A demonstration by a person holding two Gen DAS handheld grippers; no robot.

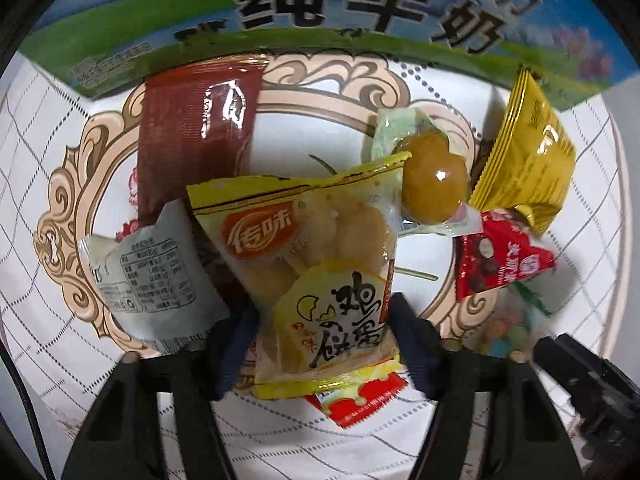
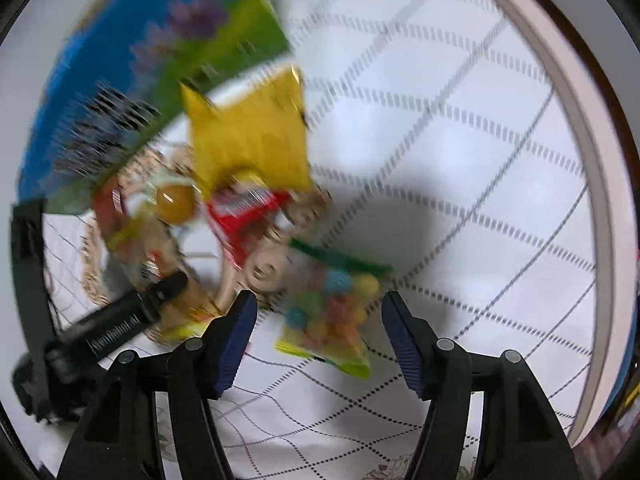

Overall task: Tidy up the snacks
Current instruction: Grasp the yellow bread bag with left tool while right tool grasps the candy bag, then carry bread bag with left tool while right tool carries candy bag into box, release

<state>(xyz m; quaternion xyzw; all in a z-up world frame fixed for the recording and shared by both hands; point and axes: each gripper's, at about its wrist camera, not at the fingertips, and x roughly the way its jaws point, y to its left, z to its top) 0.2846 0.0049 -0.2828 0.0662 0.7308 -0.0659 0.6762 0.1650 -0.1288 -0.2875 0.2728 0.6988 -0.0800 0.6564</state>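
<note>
In the left wrist view my left gripper is open, its fingers either side of a yellow egg-cake packet on top of a snack pile. Around it lie a brown packet, a grey-white packet, a wrapped yellow ball candy, a gold packet and a red chocolate packet. In the blurred right wrist view my right gripper is open over a clear bag of coloured candies. The left gripper shows at the left there.
A blue and green milk carton box stands behind the pile, also in the right wrist view. A white gridded tablecloth with a beige ornamental print covers a round table, whose rim curves at the right.
</note>
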